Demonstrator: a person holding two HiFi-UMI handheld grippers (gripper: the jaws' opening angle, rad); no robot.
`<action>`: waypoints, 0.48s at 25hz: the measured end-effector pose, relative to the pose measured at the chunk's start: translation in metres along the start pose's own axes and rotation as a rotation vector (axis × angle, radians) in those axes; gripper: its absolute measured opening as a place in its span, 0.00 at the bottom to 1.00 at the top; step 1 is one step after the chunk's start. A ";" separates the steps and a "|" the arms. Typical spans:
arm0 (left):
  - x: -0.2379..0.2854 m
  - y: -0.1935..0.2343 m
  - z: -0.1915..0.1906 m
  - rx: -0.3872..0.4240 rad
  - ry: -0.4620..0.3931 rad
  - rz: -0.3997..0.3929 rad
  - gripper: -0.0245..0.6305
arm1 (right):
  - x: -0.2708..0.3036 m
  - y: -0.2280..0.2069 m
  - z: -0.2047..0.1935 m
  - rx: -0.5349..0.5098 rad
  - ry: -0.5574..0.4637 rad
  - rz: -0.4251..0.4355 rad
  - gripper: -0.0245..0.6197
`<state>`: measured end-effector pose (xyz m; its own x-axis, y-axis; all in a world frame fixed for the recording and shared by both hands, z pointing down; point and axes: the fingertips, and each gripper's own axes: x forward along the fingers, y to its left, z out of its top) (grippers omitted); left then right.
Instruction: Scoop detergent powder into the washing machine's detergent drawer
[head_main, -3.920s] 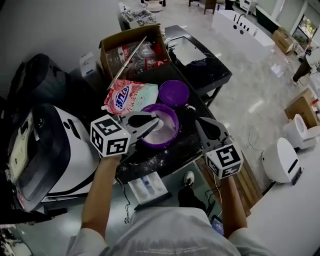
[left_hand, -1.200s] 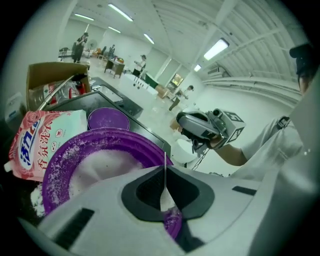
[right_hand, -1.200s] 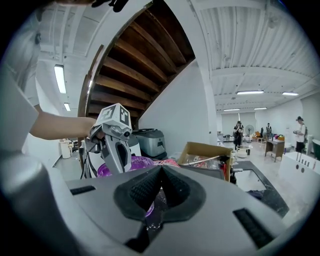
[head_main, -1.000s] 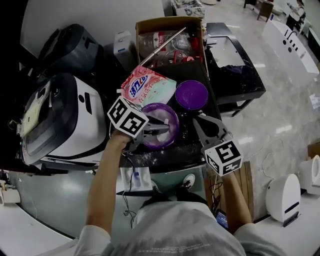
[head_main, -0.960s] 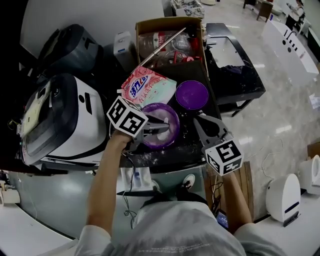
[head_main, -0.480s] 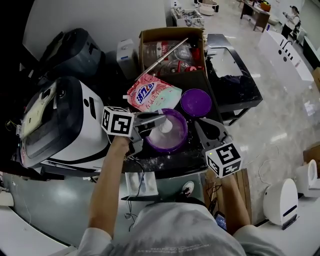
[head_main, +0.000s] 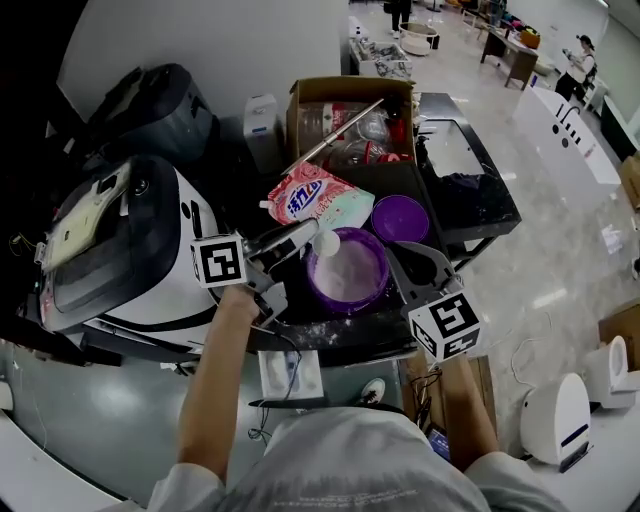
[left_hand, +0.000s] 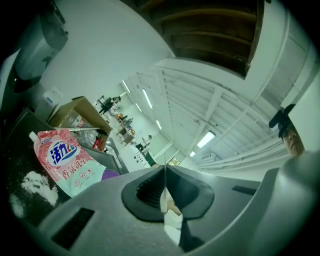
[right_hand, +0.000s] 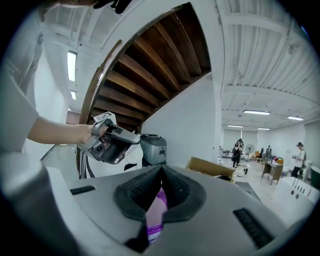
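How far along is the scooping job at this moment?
Done: the lid is off and lies beside the purple tub. In hand: the right tongs grip the tub's rim, and the left tongs hold the white scoop, apparently loaded with powder, over the tub's edge. Left: carrying it to the washing machine and emptying it into the drawer, which I cannot make out.

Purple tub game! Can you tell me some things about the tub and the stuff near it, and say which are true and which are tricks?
1. The right gripper pinches the rim of the purple tub. True.
2. The left gripper holds nothing. False: it is shut on a white scoop held over the tub's edge.
3. The purple lid covers the tub. False: it lies beside the open tub.
4. The pink detergent bag lies behind the tub. True.
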<state>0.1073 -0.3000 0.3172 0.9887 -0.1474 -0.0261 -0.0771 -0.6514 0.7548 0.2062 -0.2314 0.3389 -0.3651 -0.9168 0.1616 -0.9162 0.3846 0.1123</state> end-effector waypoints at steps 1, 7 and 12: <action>-0.007 -0.005 0.004 -0.019 -0.034 -0.014 0.06 | 0.001 0.004 0.004 -0.008 -0.005 0.003 0.05; -0.067 -0.023 0.030 -0.092 -0.241 -0.052 0.06 | 0.008 0.040 0.030 -0.037 -0.067 0.038 0.05; -0.126 -0.028 0.038 -0.086 -0.324 -0.007 0.06 | 0.019 0.078 0.042 -0.028 -0.087 0.067 0.05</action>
<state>-0.0200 -0.2909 0.2745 0.8962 -0.3809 -0.2277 -0.0460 -0.5901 0.8061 0.1208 -0.2229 0.3098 -0.4391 -0.8945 0.0839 -0.8849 0.4467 0.1315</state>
